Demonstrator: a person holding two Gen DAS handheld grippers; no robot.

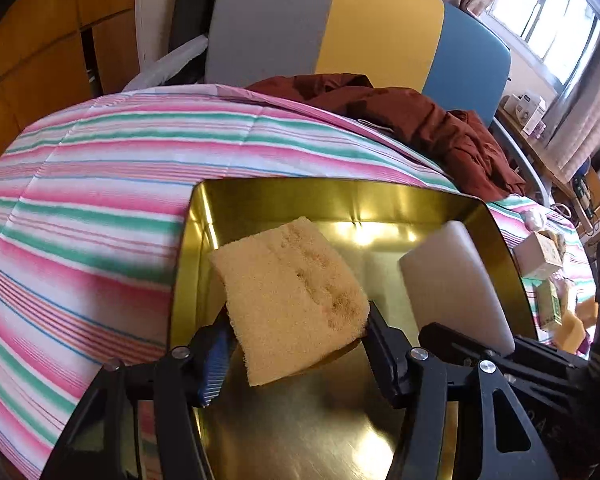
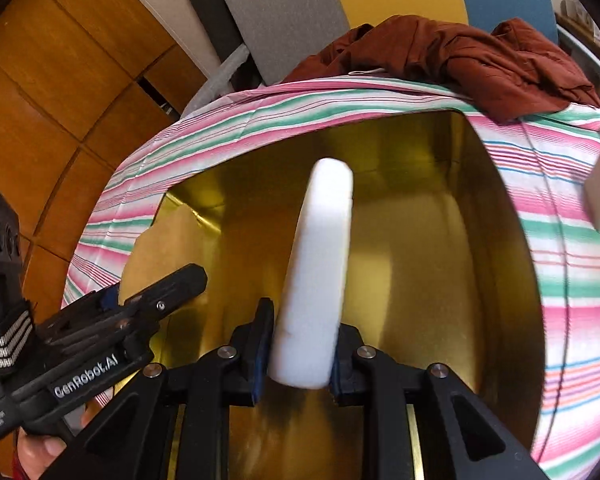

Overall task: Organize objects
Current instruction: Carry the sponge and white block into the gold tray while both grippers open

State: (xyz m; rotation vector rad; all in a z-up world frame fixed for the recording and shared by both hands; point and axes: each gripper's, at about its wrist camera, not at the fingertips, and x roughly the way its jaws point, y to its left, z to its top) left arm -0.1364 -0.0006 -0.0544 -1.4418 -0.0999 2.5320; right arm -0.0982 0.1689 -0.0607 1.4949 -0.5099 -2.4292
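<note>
One striped tablecloth [image 1: 100,184], wooden floor [image 2: 60,80]

"GenRobot.AI" in white on the left gripper [image 2: 148,300] body

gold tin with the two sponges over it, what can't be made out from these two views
- Near end of the gold tin: cut off by the bottom edge and both gripper bodies, in both views.
- Tin floor under the yellow sponge and white sponge: covered by them; how far above it they sit is unclear.
- Yellow sponge, right wrist view: blurred, mostly behind the left gripper.
- Small boxes on the cloth: print too small, partly cut off.
</note>
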